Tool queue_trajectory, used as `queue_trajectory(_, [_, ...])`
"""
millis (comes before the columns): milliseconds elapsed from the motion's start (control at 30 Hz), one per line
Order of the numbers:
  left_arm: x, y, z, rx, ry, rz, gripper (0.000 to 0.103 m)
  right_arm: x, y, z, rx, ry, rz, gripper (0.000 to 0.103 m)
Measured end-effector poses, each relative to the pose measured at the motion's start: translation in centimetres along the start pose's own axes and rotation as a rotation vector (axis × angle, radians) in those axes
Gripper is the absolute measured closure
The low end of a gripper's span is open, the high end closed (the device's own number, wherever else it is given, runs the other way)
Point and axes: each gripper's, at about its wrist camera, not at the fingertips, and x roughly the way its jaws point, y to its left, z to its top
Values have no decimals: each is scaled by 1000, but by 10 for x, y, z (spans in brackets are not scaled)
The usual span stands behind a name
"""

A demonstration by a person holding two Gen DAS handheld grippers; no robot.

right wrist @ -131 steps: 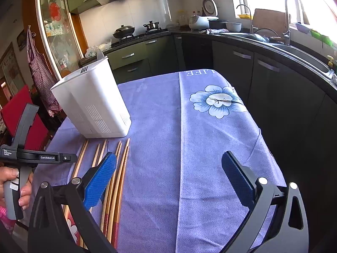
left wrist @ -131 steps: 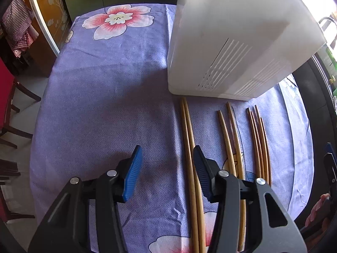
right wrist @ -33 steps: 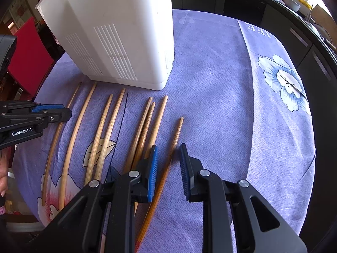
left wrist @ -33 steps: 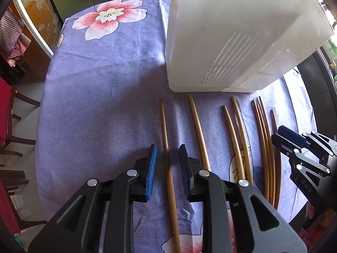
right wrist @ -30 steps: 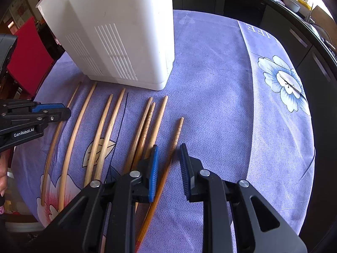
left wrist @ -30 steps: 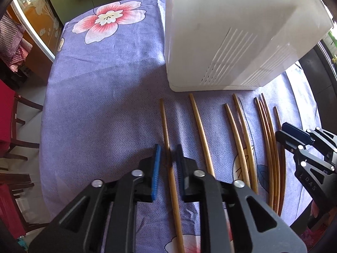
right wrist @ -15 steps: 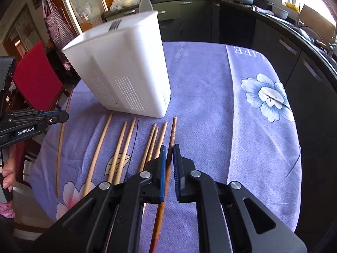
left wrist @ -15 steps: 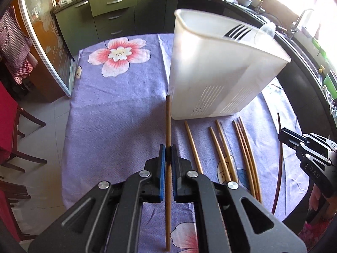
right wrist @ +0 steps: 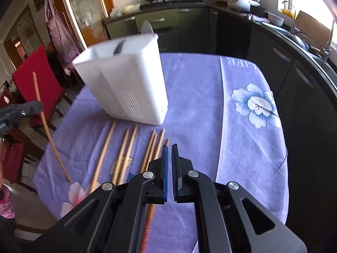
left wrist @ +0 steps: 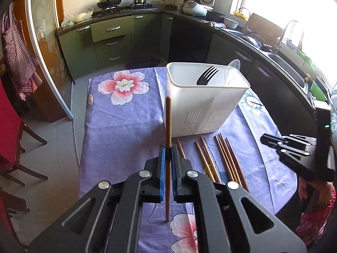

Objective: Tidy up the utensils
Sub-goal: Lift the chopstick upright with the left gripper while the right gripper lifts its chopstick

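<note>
Fingers of the left gripper (left wrist: 167,154) clamp one chopstick (left wrist: 168,126) clear above the desk (left wrist: 118,135); right gripper (right wrist: 169,154) fingers pinch another chopstick (right wrist: 166,142) beside the white utensil holder (right wrist: 128,86)

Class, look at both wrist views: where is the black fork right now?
The black fork stands in the white utensil holder on the purple tablecloth, beside a clear spoon, at its far end in the left wrist view.

Bright window glare top right; right wrist view motion-blurred.
</note>
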Motion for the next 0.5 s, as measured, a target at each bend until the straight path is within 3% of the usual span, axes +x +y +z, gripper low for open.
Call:
queue_trajectory(100, [-3, -1, -1, 1, -4, -3, 98, 40, -3, -4, 6, 100, 22, 97])
queue_trajectory(500, [-21, -5, -7, 29, -49, -18, 98, 75, 10, -1, 0, 191, 53, 97])
